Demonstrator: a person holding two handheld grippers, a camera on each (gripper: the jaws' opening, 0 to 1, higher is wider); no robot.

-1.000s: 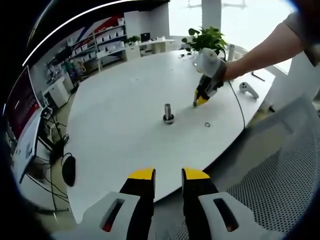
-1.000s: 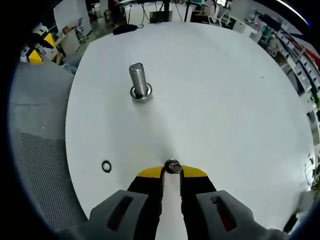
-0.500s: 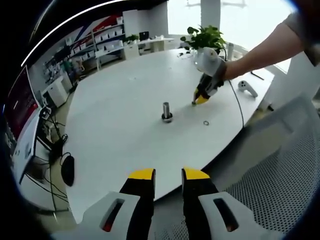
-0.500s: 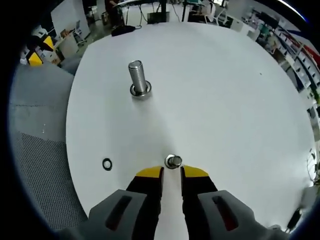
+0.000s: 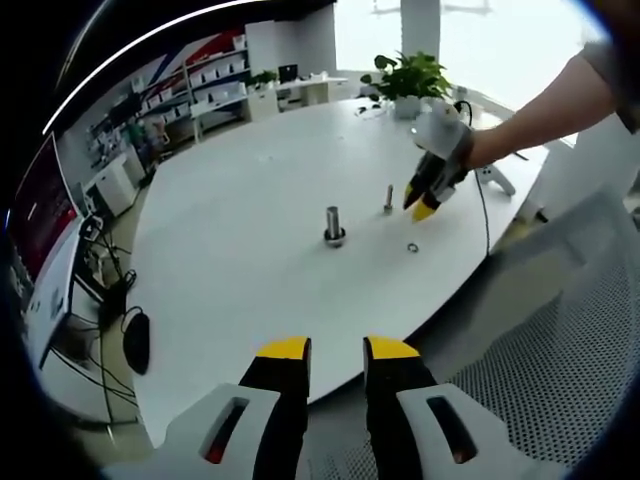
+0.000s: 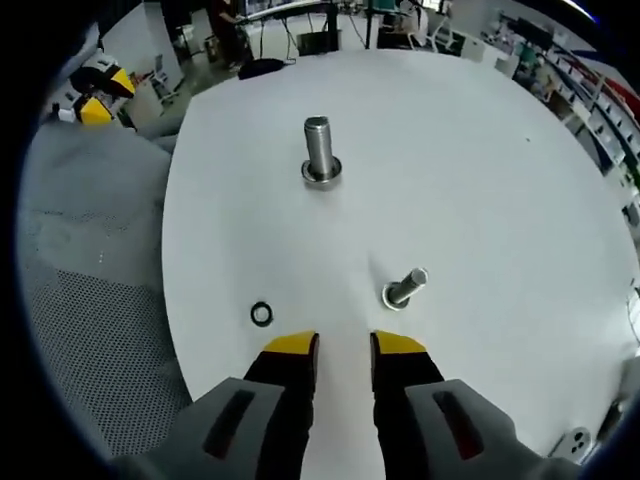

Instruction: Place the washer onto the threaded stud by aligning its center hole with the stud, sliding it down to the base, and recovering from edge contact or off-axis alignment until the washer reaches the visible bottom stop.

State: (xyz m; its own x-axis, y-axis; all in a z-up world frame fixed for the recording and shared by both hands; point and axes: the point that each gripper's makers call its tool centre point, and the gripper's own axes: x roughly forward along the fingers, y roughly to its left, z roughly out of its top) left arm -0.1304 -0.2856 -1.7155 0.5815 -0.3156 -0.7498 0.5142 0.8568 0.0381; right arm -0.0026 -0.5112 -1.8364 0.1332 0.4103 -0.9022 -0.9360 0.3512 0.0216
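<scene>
While my left gripper [image 5: 335,350] hangs back off the near edge of the white table [image 5: 230,230], its jaws a little apart and holding nothing, the work sits well ahead of it. In the right gripper view, reading left to right, the washer [image 6: 261,313] lies flat on the table just ahead and left of my right gripper [image 6: 344,345]. Farther off, slightly left of my line, the large threaded stud [image 6: 319,150] stands upright on its base. A smaller bolt [image 6: 404,289] stands just ahead to the right. My right gripper's jaws are parted and empty. It is plainly the nearer one, so I judge I must swing it left for the washer.
</scene>
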